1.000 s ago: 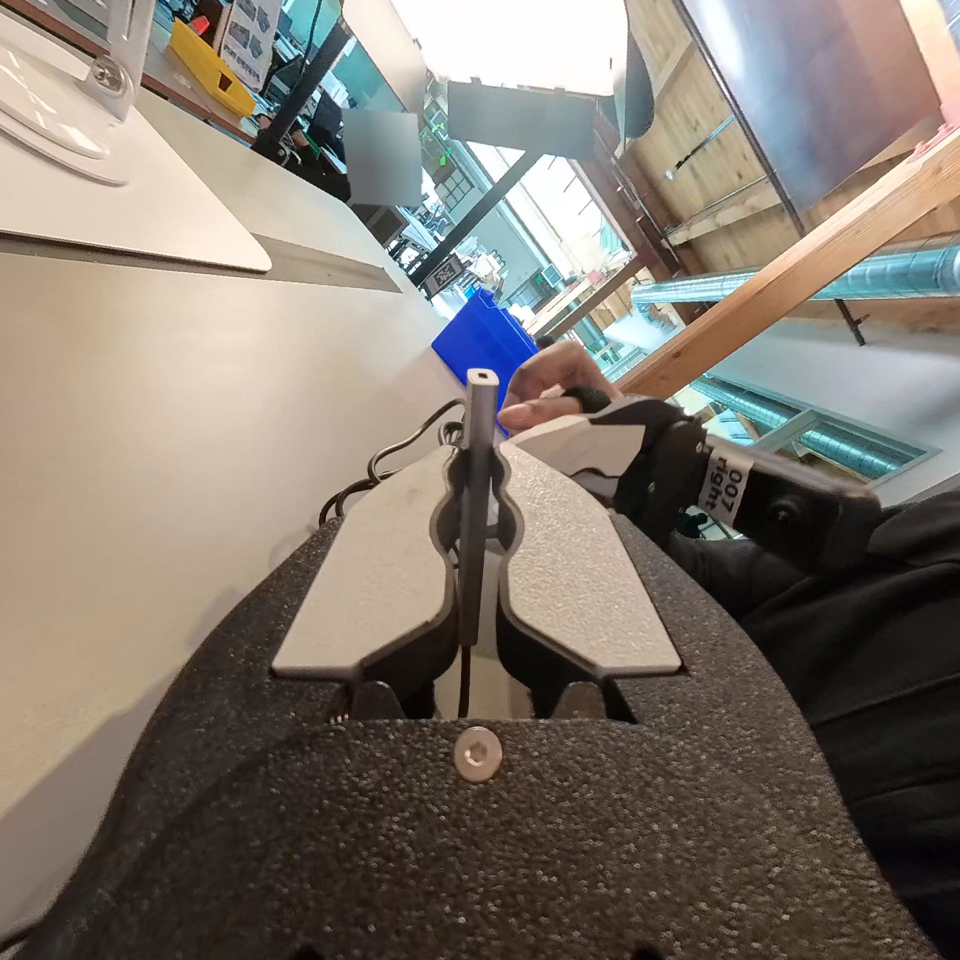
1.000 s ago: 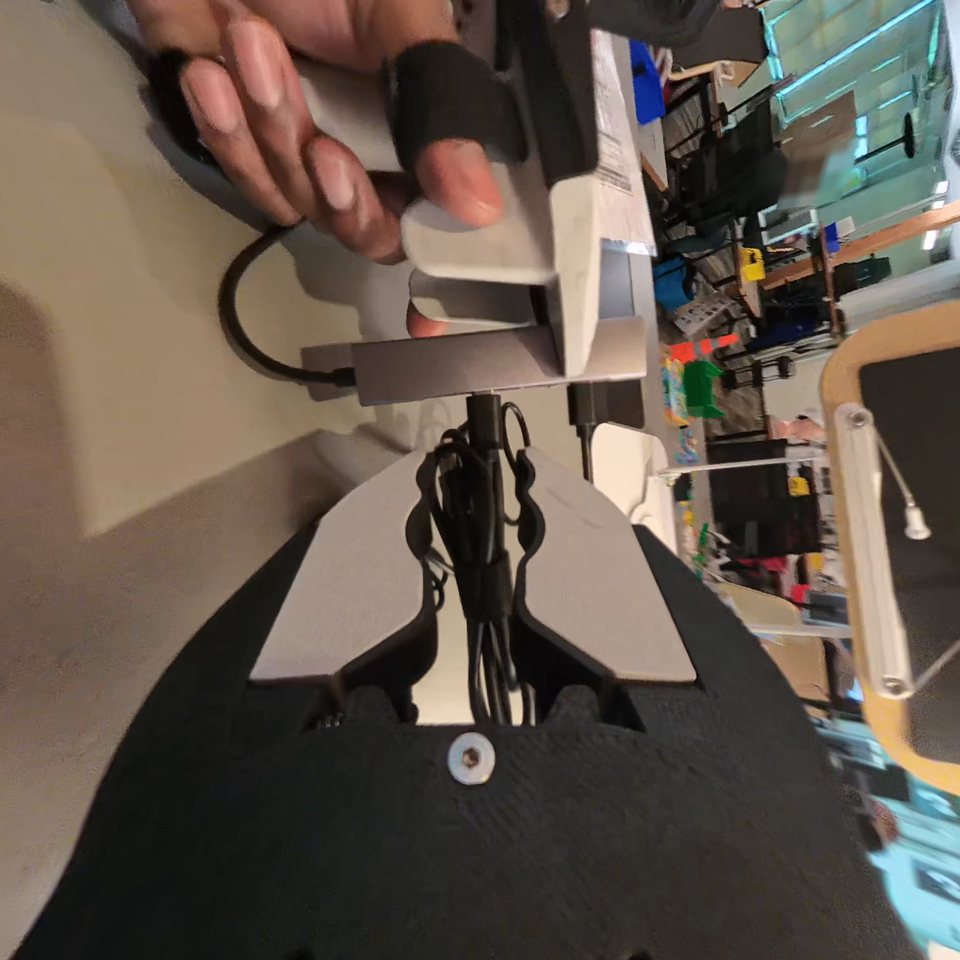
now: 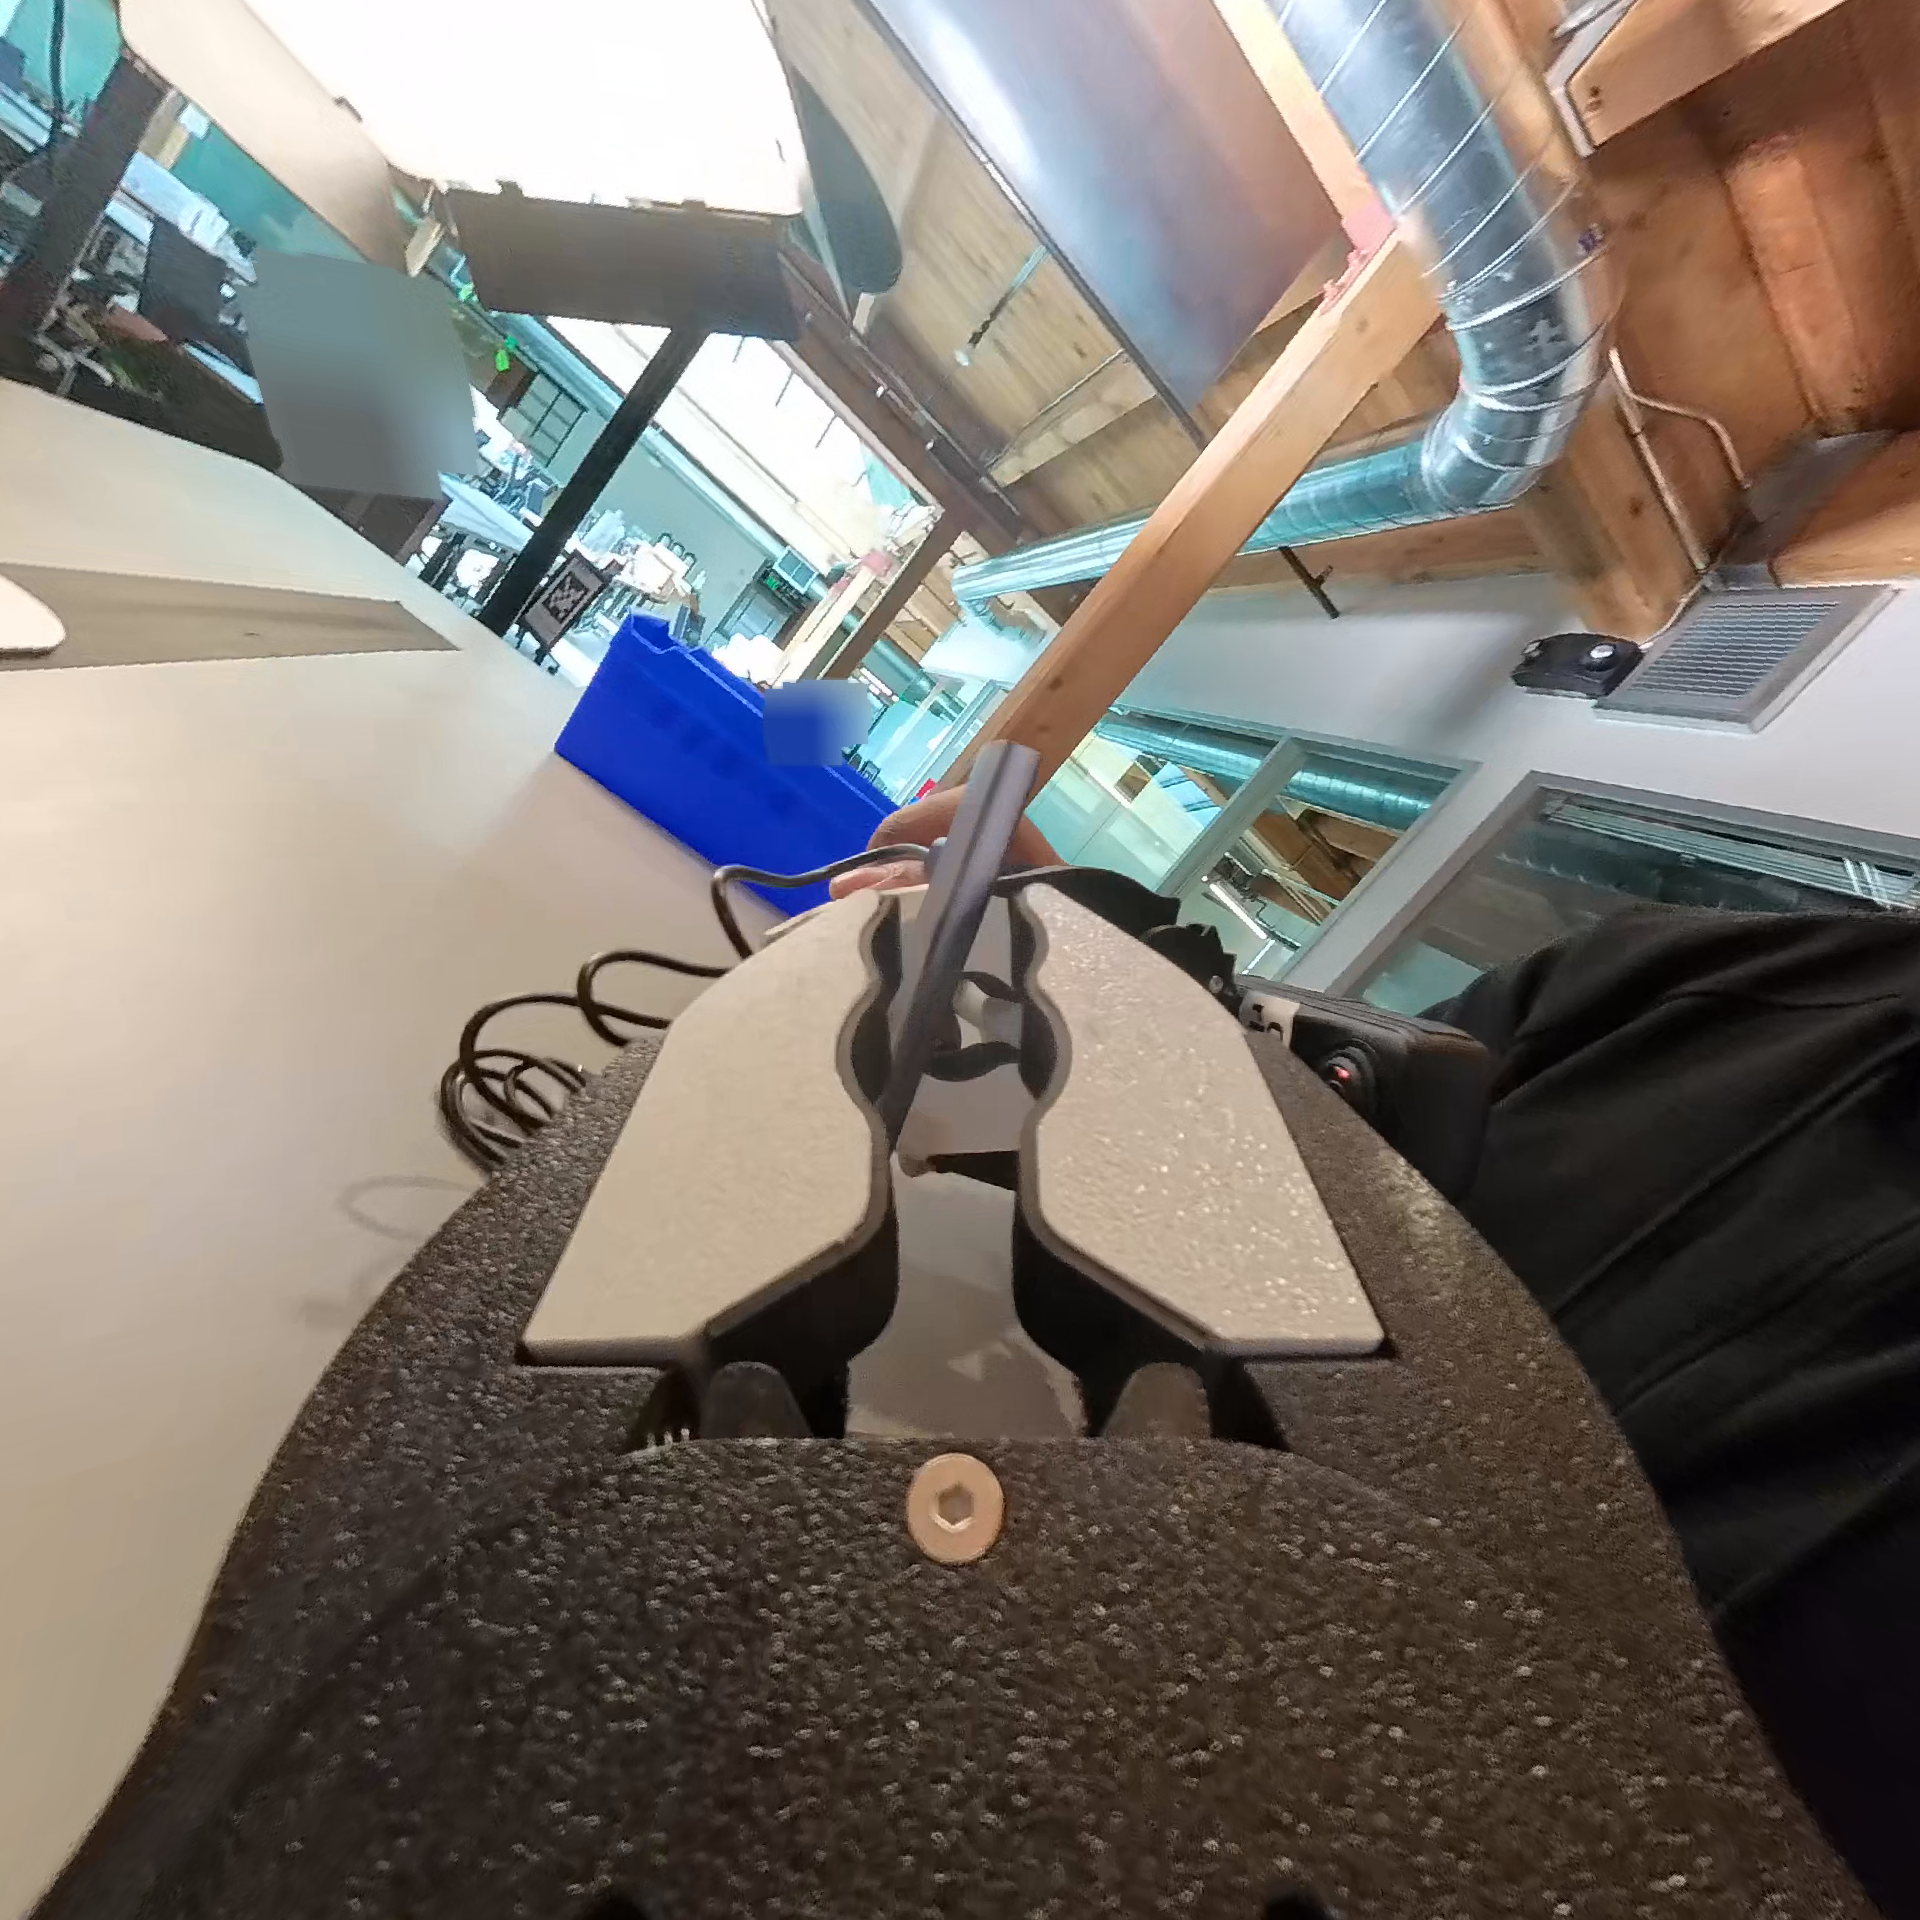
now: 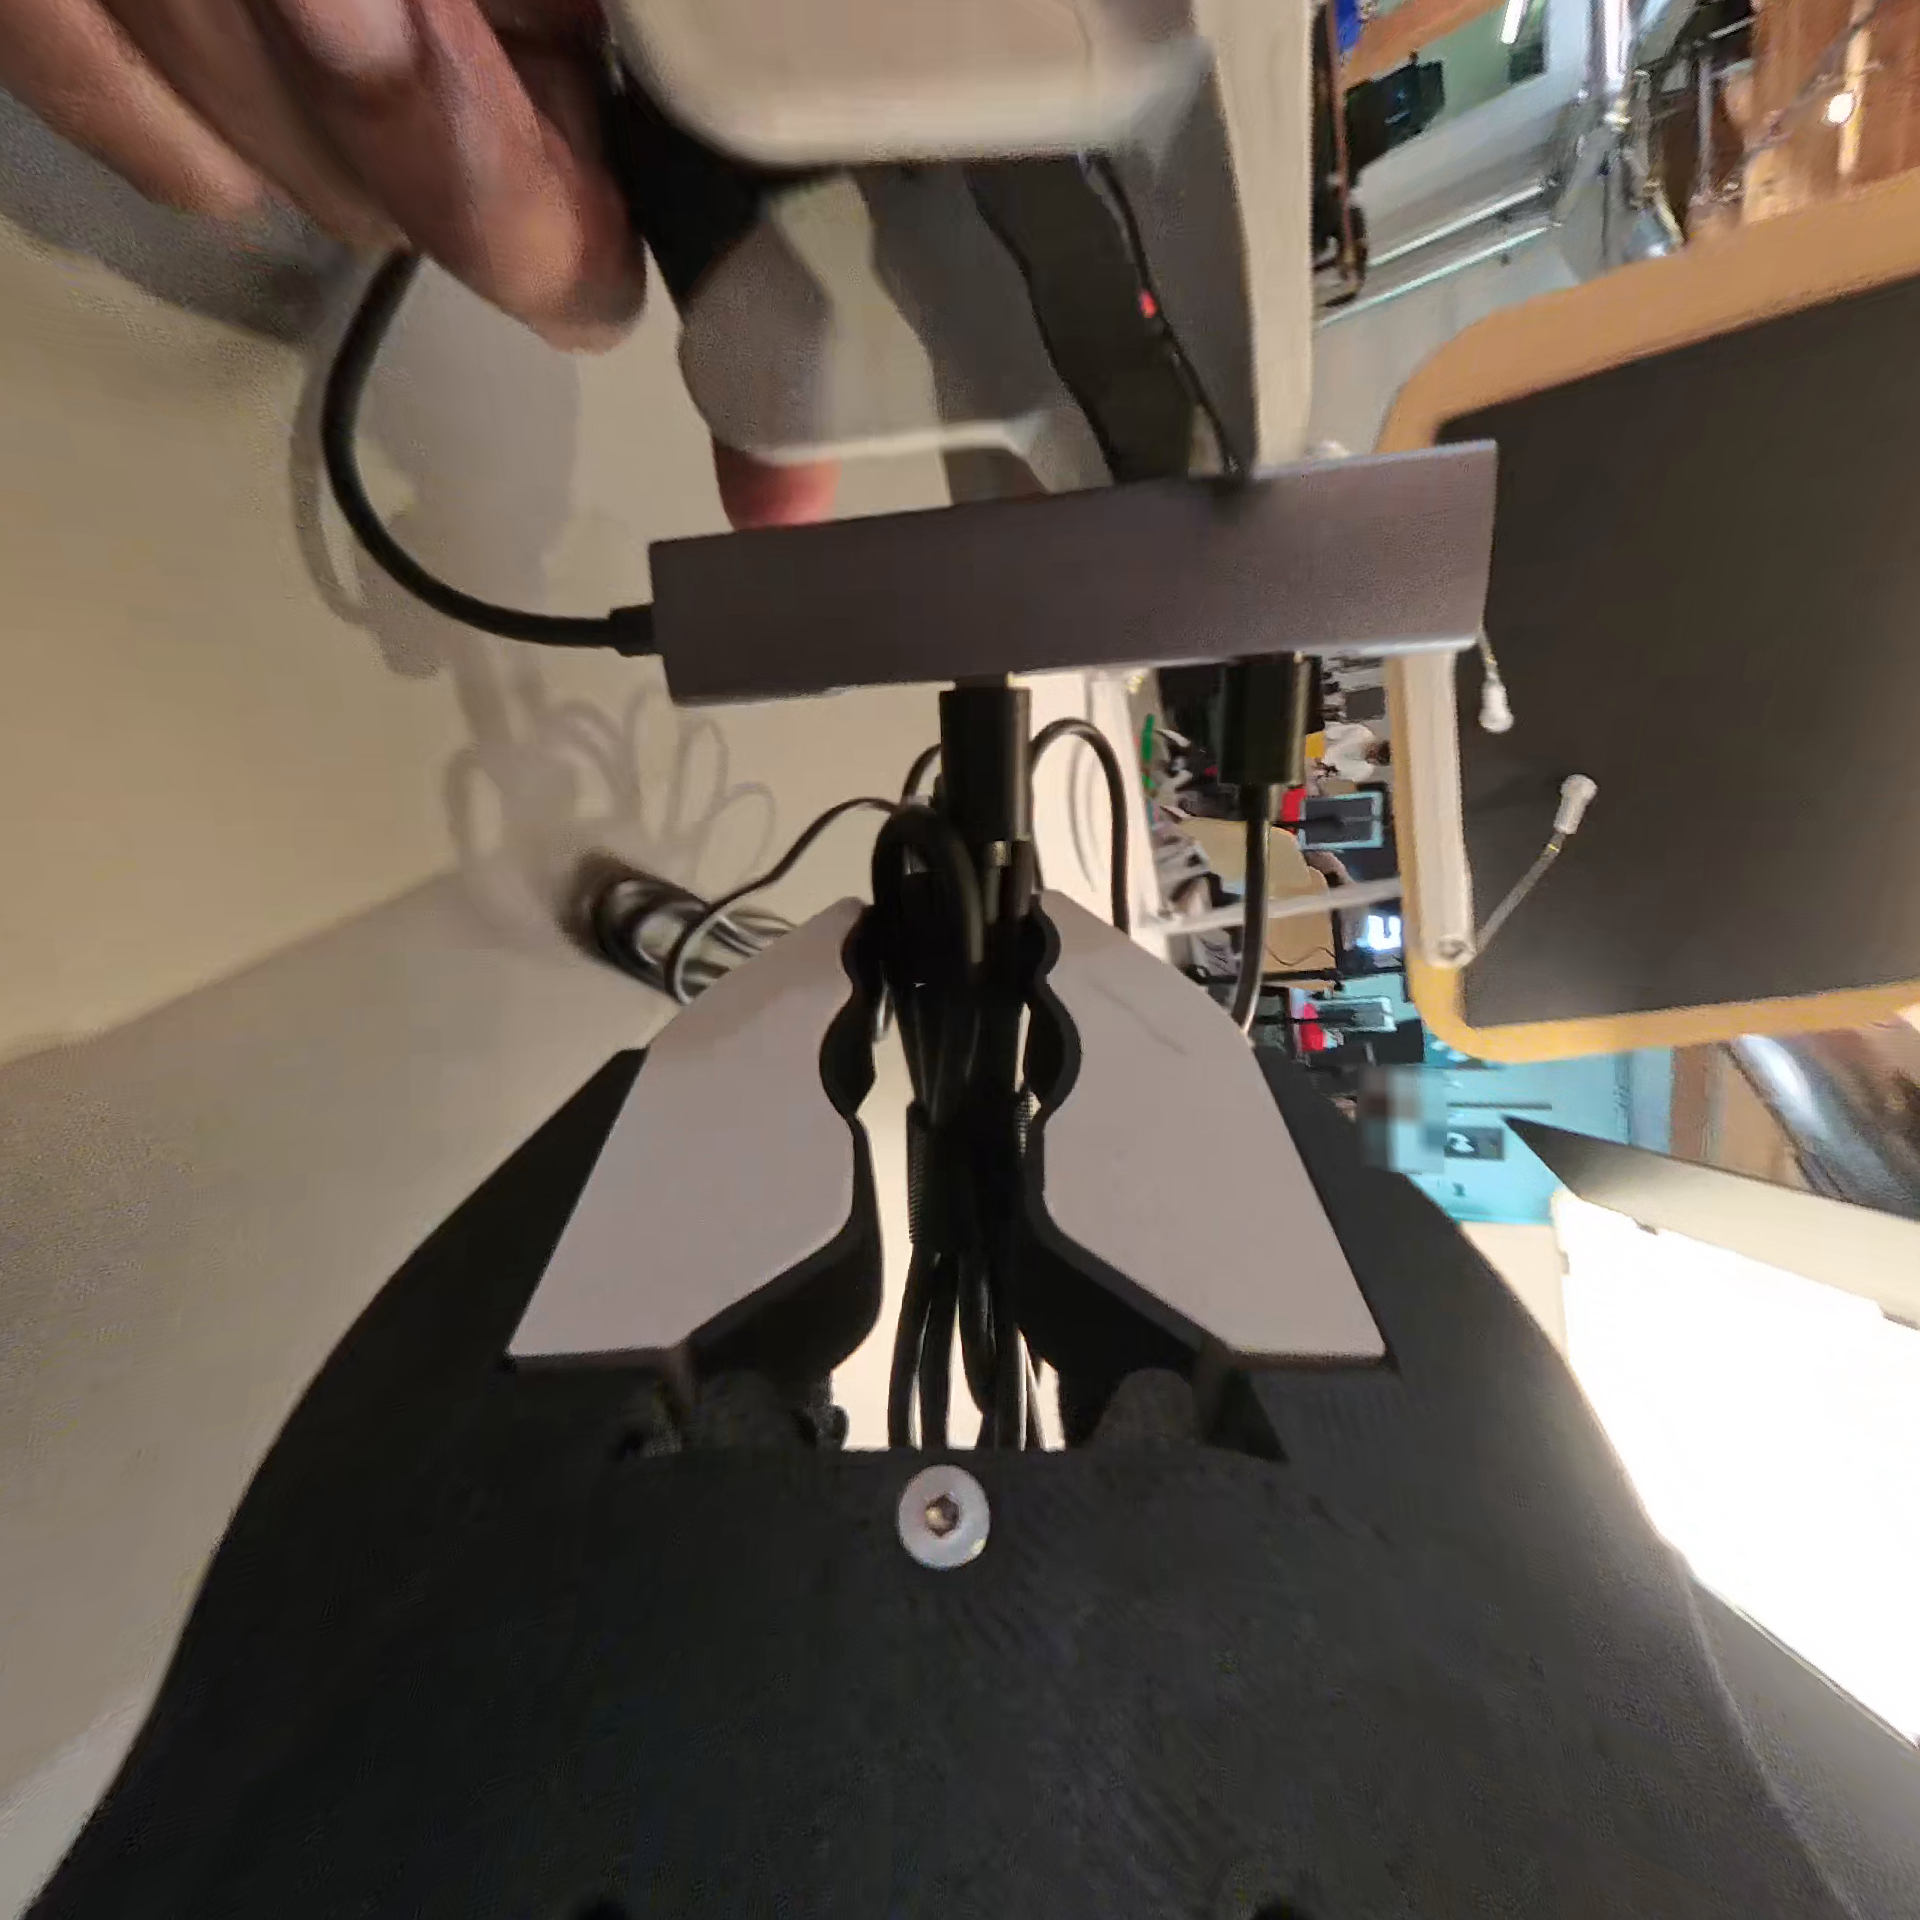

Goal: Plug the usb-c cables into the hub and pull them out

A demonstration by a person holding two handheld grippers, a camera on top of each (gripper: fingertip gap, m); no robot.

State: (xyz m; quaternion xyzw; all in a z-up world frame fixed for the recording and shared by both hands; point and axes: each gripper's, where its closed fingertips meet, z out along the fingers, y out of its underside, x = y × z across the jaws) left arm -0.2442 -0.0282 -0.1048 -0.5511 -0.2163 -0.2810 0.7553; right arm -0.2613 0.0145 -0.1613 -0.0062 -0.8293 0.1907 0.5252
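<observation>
Holding the hub (image 4: pixel 1070 582) steady matters most here: your left tool (image 3: pixel 951 997) has its jaws parted, with the grey hub slanting loosely in the gap toward one o'clock, so I judge you should close on it before any push or pull. Your right tool (image 4: pixel 951 977) is clamped on a bundled black usb-c cable (image 4: pixel 961 1143), whose plug (image 4: pixel 982 764) appears seated in the hub's long edge at twelve o'clock; a second plug (image 4: pixel 1262 722) sits just beside it at one o'clock. Keep the plug square to the port and move straight along its axis, not sideways. Coiled cable (image 3: pixel 509 1091) lies on the desk (image 3: pixel 260 935) at nine o'clock. No brand or readable marking shows on the hub or cables.
</observation>
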